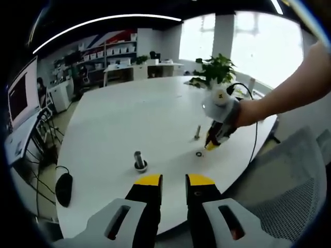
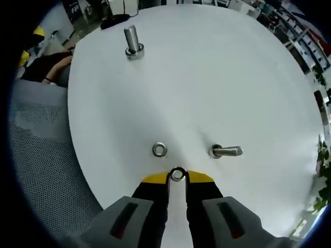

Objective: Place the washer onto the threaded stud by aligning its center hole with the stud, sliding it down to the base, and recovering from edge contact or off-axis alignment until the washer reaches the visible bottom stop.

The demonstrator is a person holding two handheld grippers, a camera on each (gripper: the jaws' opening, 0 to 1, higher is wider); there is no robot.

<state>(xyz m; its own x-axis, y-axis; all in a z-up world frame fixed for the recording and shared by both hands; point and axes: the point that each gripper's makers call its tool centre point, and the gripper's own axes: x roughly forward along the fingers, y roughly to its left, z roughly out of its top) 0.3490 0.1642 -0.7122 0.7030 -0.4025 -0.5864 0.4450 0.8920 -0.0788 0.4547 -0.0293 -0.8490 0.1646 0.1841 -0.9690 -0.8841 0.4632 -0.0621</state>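
Left gripper view looks across the white table (image 1: 129,119) from afar; right gripper view looks down close

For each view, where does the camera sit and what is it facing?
Left gripper view: rides the left claw, facing across the white table; the person's arm holds the right claw near a washer.
Right gripper view: rides the right claw, looking down at a gripped washer.
Shared: large stud, small stud.

Round white table (image 1: 129,119) mid-room. Bright windows (image 1: 248,41) behind a green potted plant (image 1: 217,70) at its far edge. Grey mesh chair (image 1: 295,181) alongside; shelving (image 1: 106,51) and curved ceiling light strip (image 1: 103,20) beyond.
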